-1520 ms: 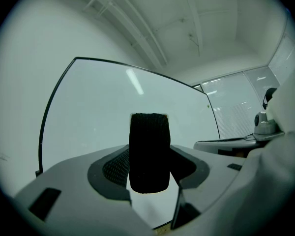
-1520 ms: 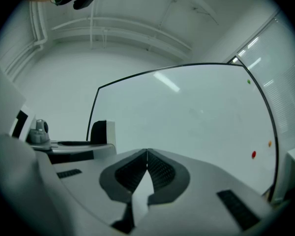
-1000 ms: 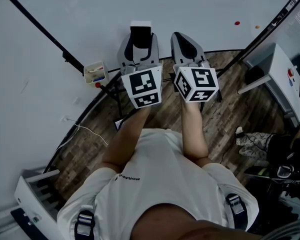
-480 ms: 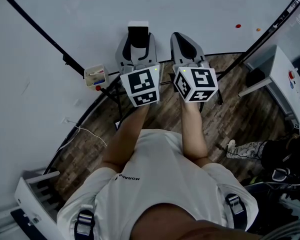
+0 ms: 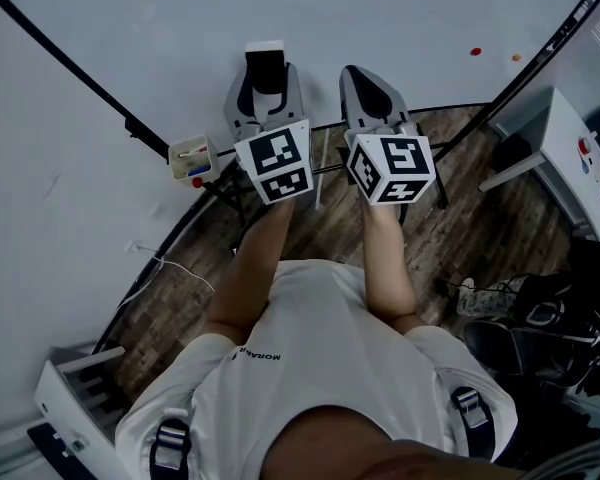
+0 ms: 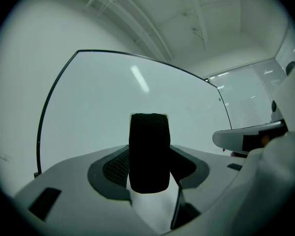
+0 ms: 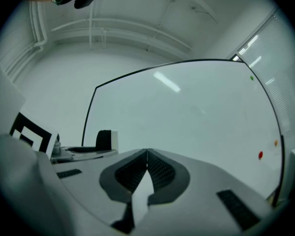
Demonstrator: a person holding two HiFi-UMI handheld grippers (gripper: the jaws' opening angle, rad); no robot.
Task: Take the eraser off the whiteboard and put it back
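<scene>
Eraser [image 5: 265, 60] near end hidden within left gripper [image 5: 266, 83] jaws, small tray [image 5: 173, 158] contents too small to tell

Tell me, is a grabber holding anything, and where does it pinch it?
The left gripper holds the eraser, jaws pressing its two opposite sides. The right gripper is shut on nothing.

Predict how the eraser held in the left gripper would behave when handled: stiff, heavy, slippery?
The eraser stands upright between the jaws without sagging, so it is probably stiff. Its woven black face looks grippy and unlikely to slip. Fitting between the jaws, it is likely light.
</scene>
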